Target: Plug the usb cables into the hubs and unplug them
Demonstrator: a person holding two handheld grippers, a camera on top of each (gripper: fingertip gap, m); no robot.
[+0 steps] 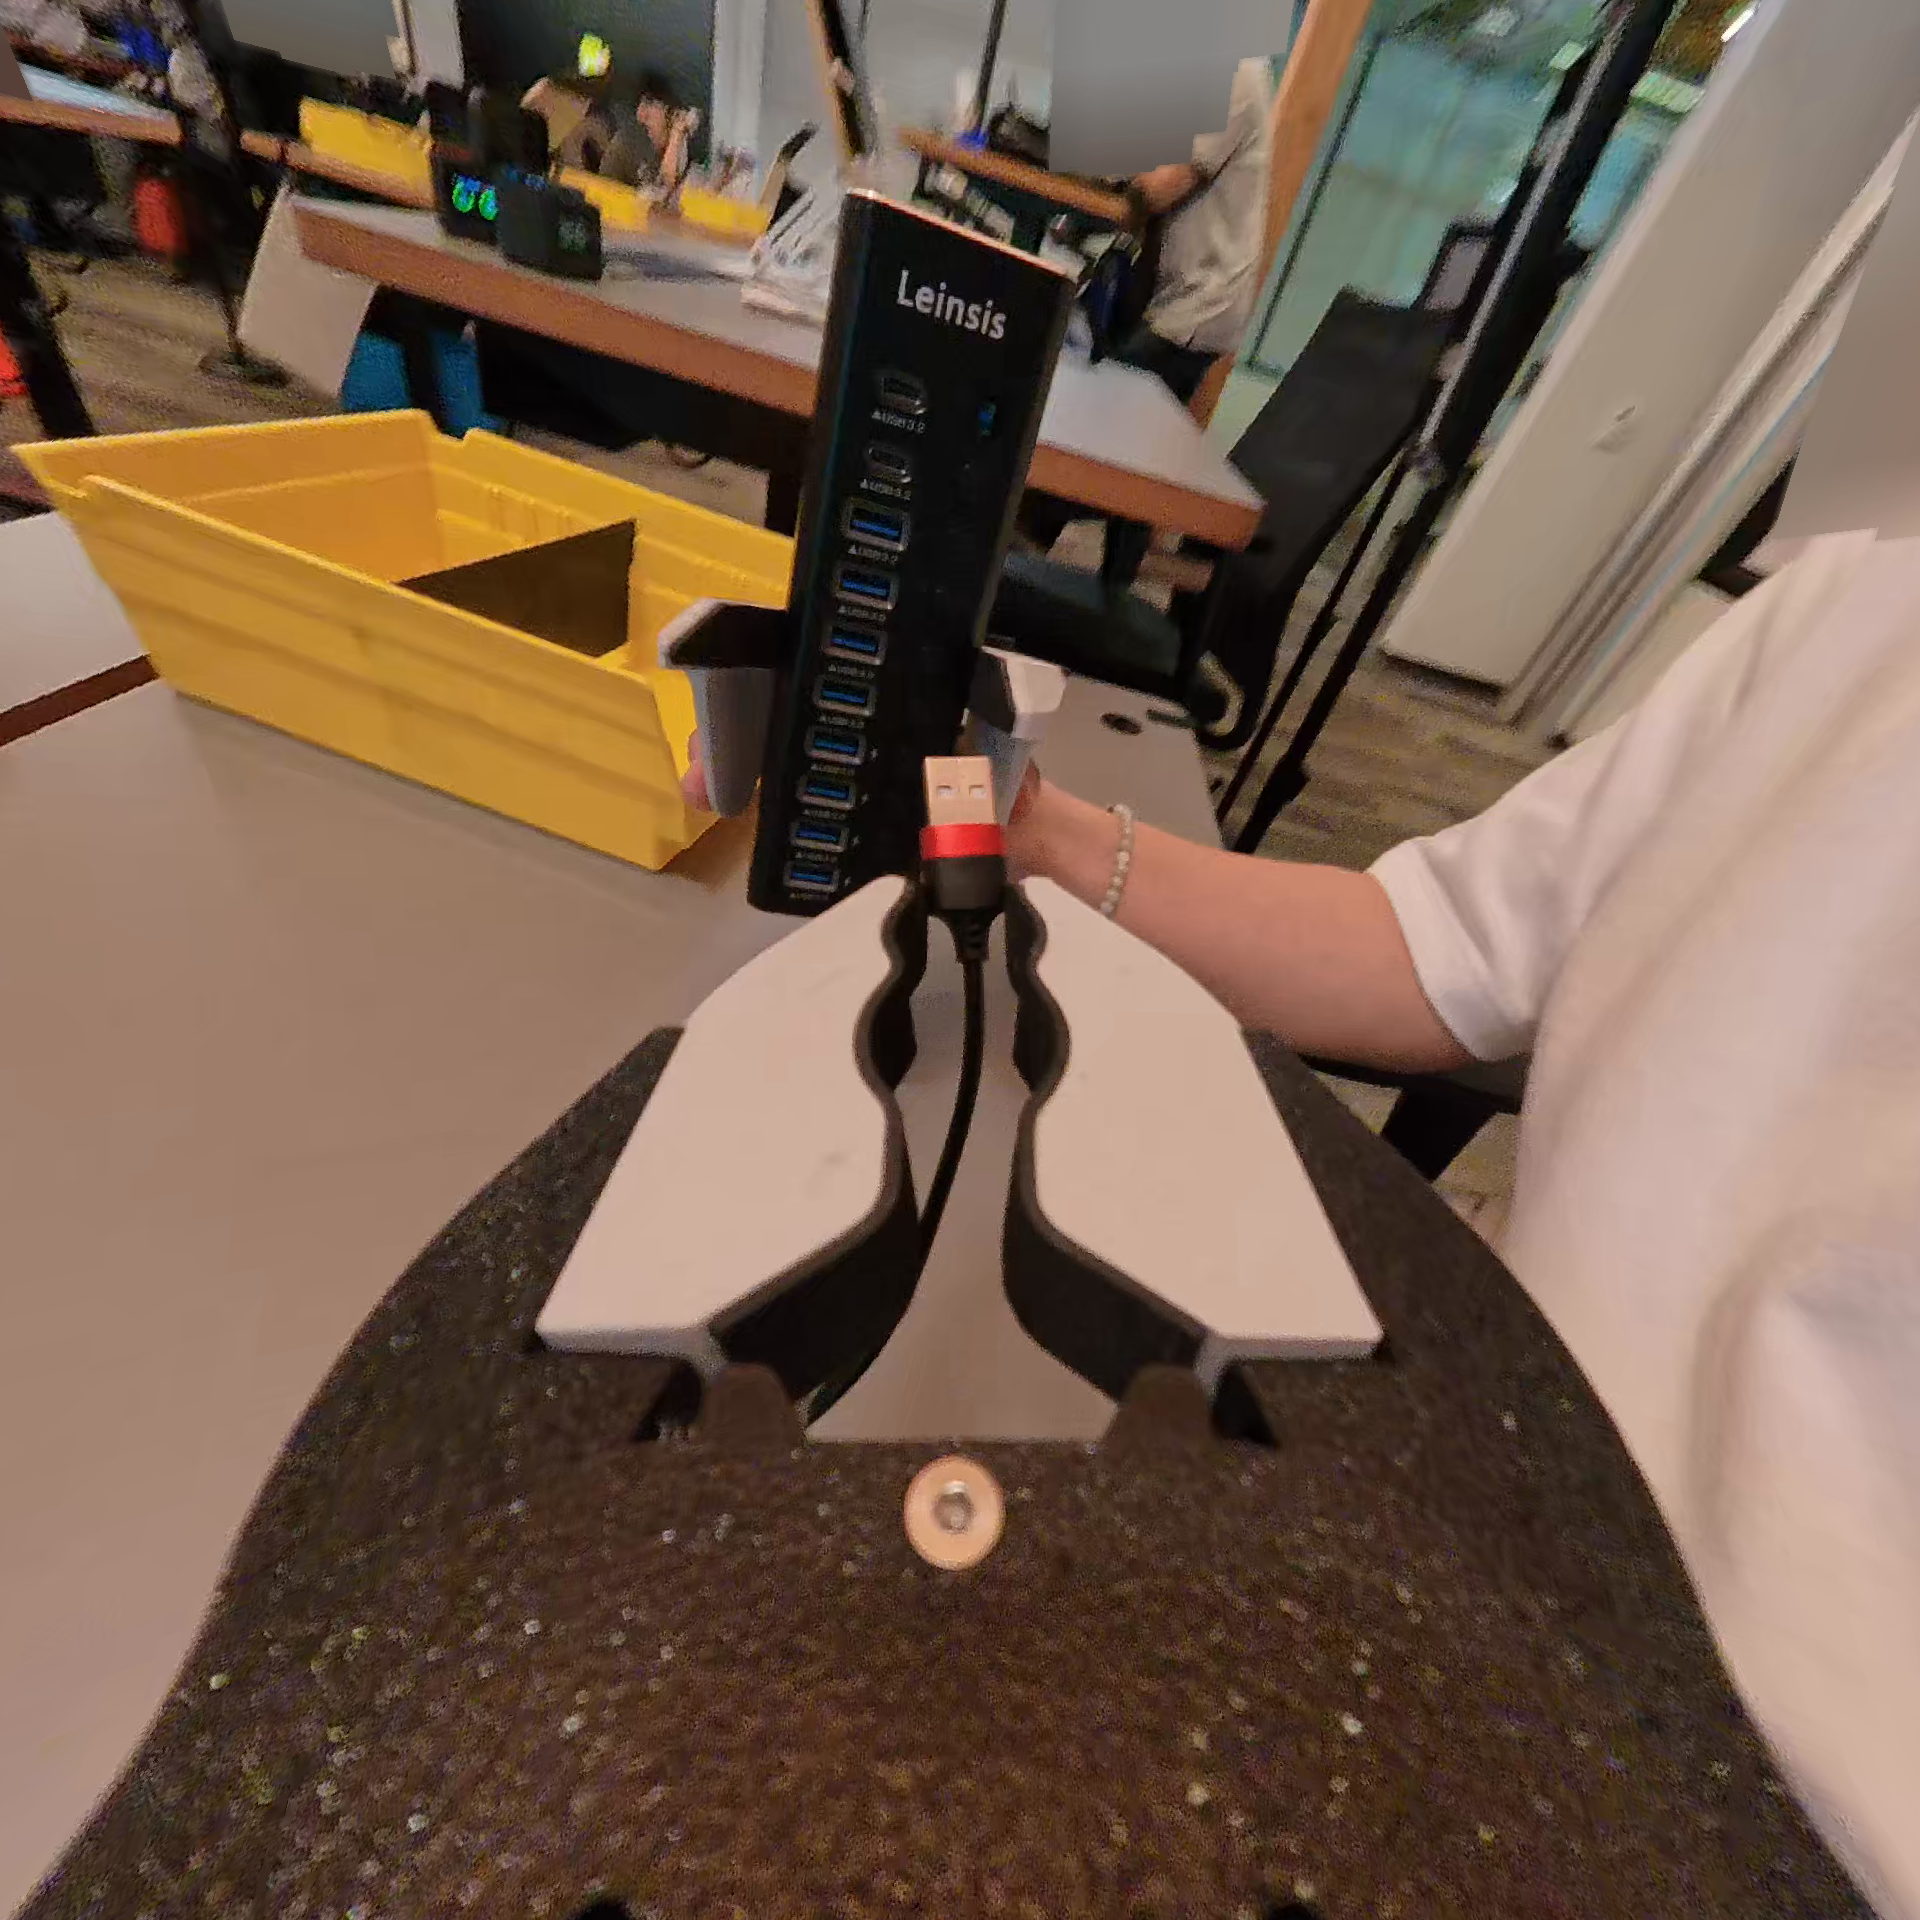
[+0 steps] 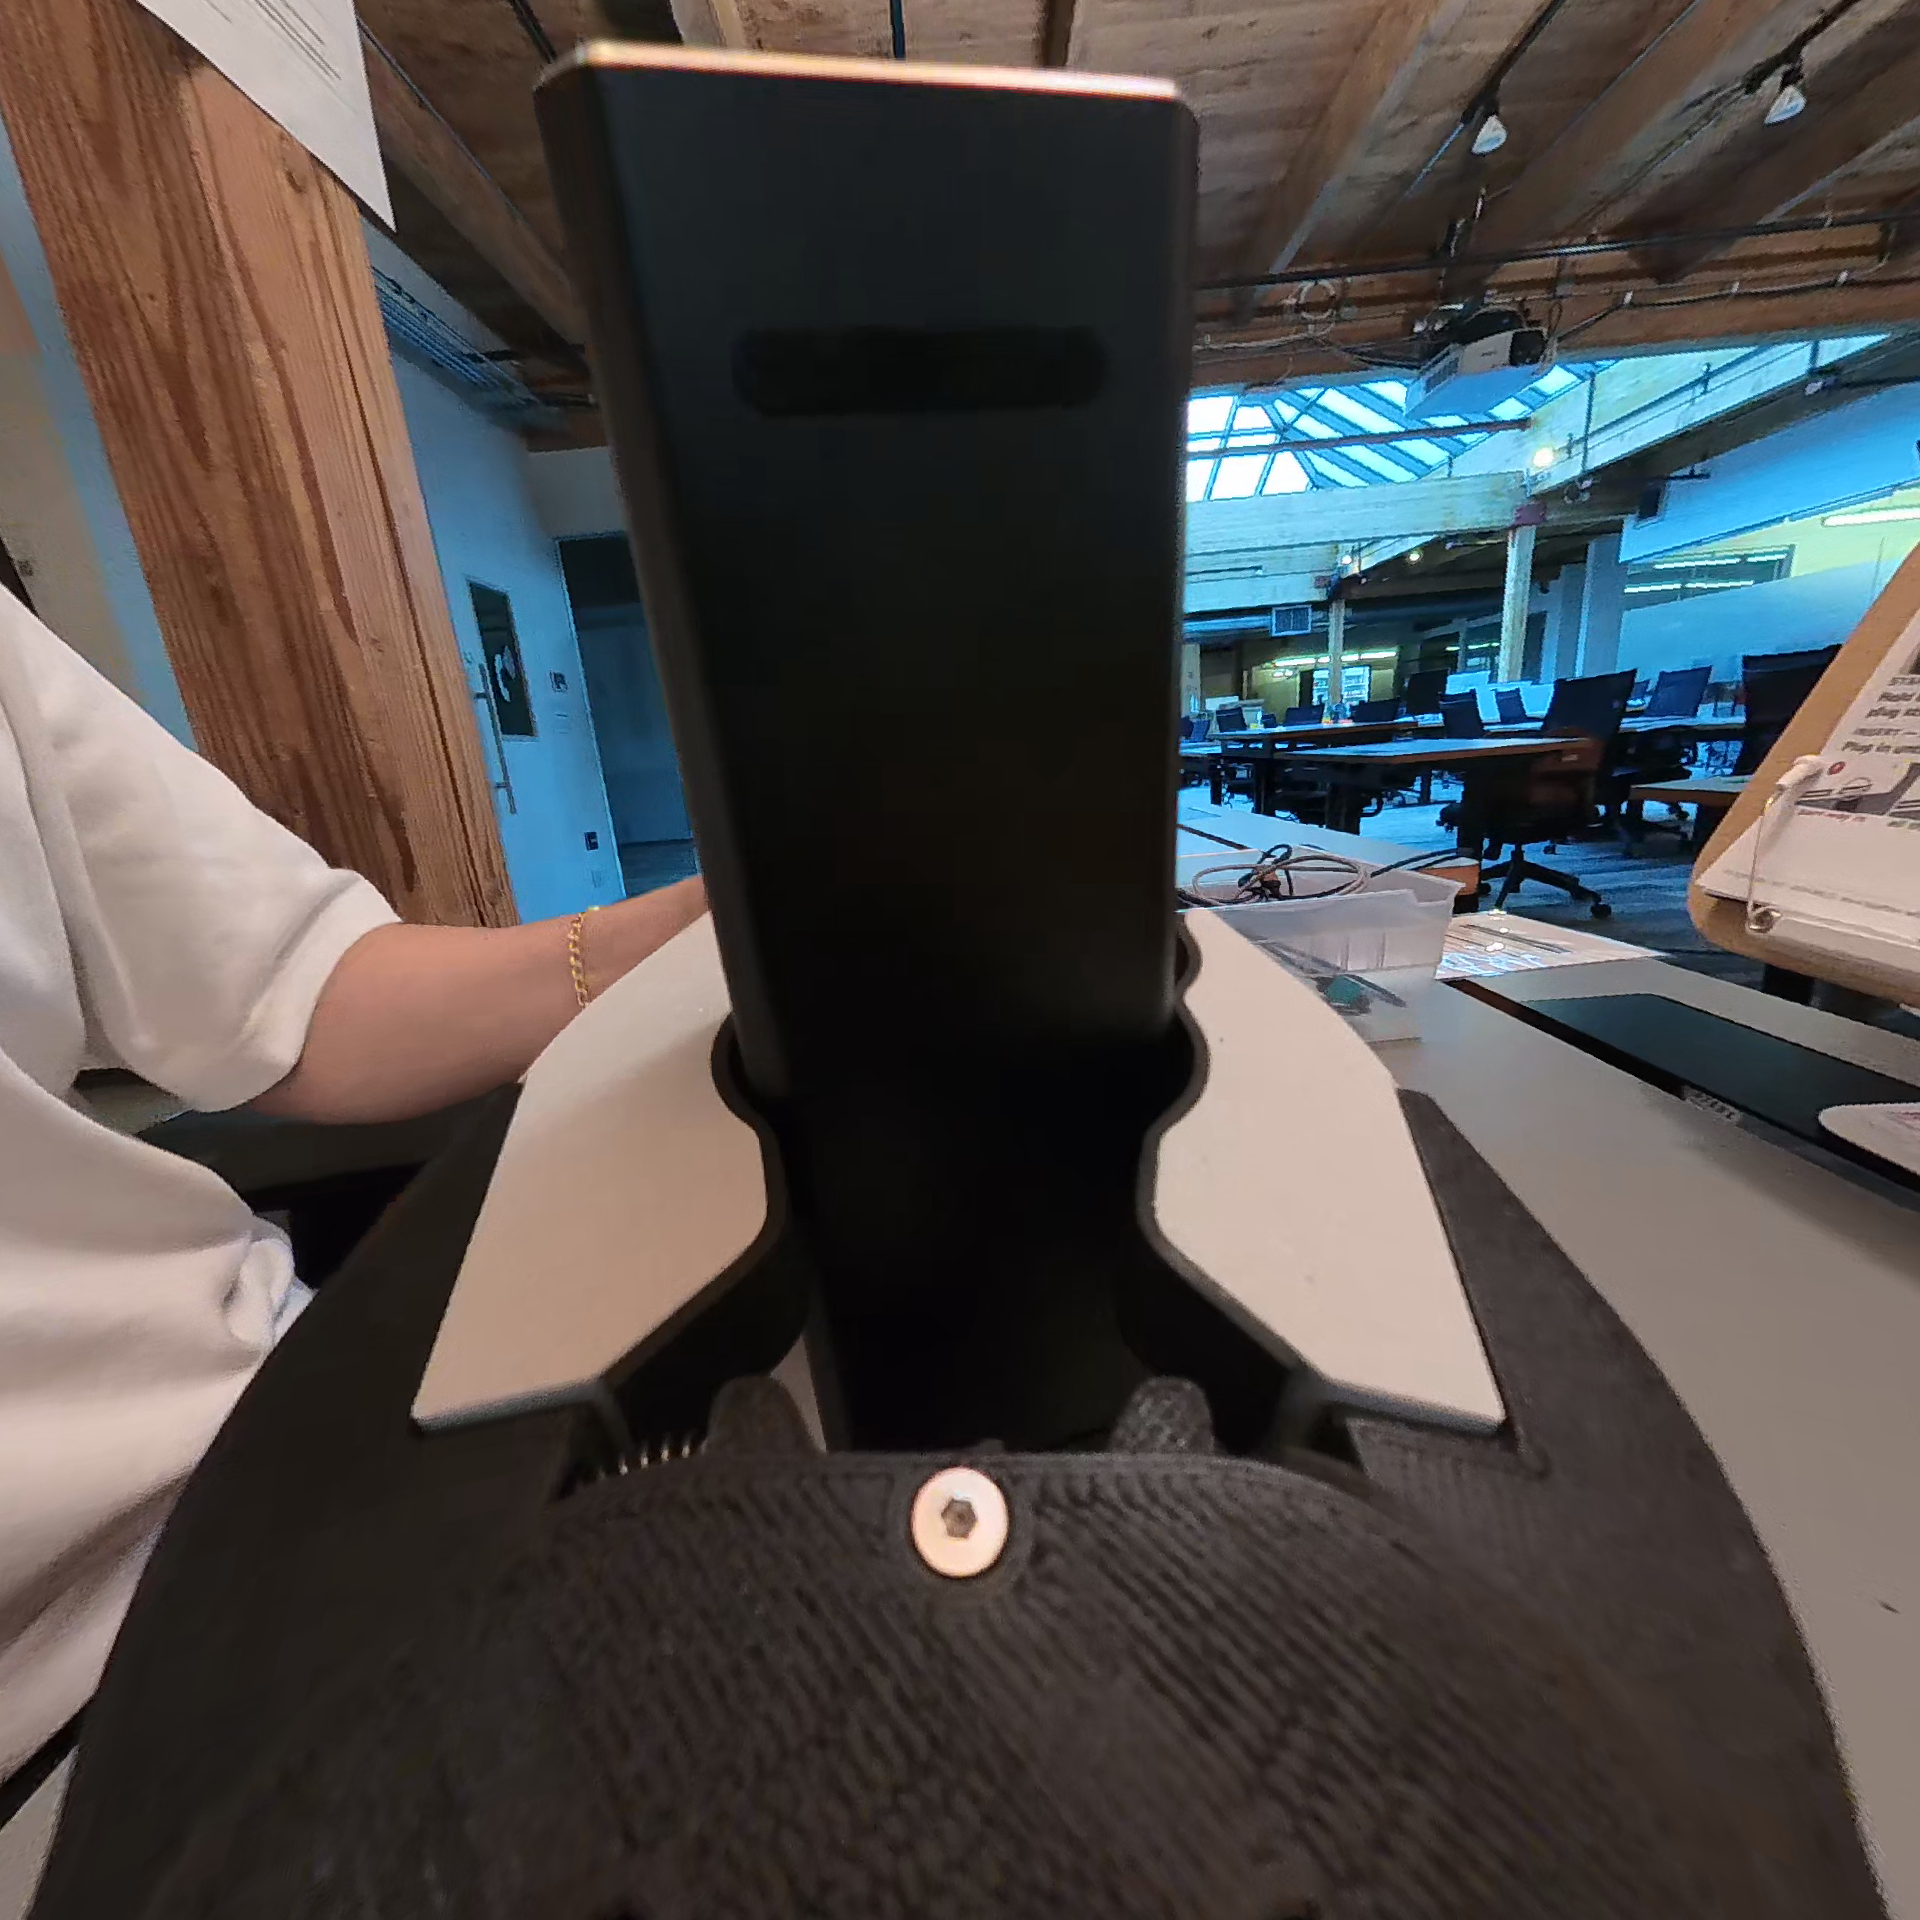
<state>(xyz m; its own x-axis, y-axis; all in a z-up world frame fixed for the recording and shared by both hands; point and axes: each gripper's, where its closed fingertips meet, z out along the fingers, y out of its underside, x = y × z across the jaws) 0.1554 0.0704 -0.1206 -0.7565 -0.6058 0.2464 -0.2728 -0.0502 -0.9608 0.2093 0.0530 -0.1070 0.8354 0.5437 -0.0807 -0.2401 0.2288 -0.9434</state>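
Yellow plastic bin (image 1: 343,613) on grey tabletop (image 1: 260,987), behind and left of hub; clear plastic tub of cables (image 2: 1340,935) beyond right gripper. Tall black multi-port USB hub (image 1: 904,561) held upright off the table, clamped between right gripper (image 1: 862,717) fingers. Red-collared USB-A plug on black cable (image 1: 961,831) pinched at left gripper (image 1: 961,904) fingertips, just beside lower blue ports, not inserted.

USB plug (image 1: 958,805) beside black hub (image 1: 914,540)

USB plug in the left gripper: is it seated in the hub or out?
Out. The USB plug, held by the left gripper, has its metal end fully bare beside the hub, which the right gripper holds upright.
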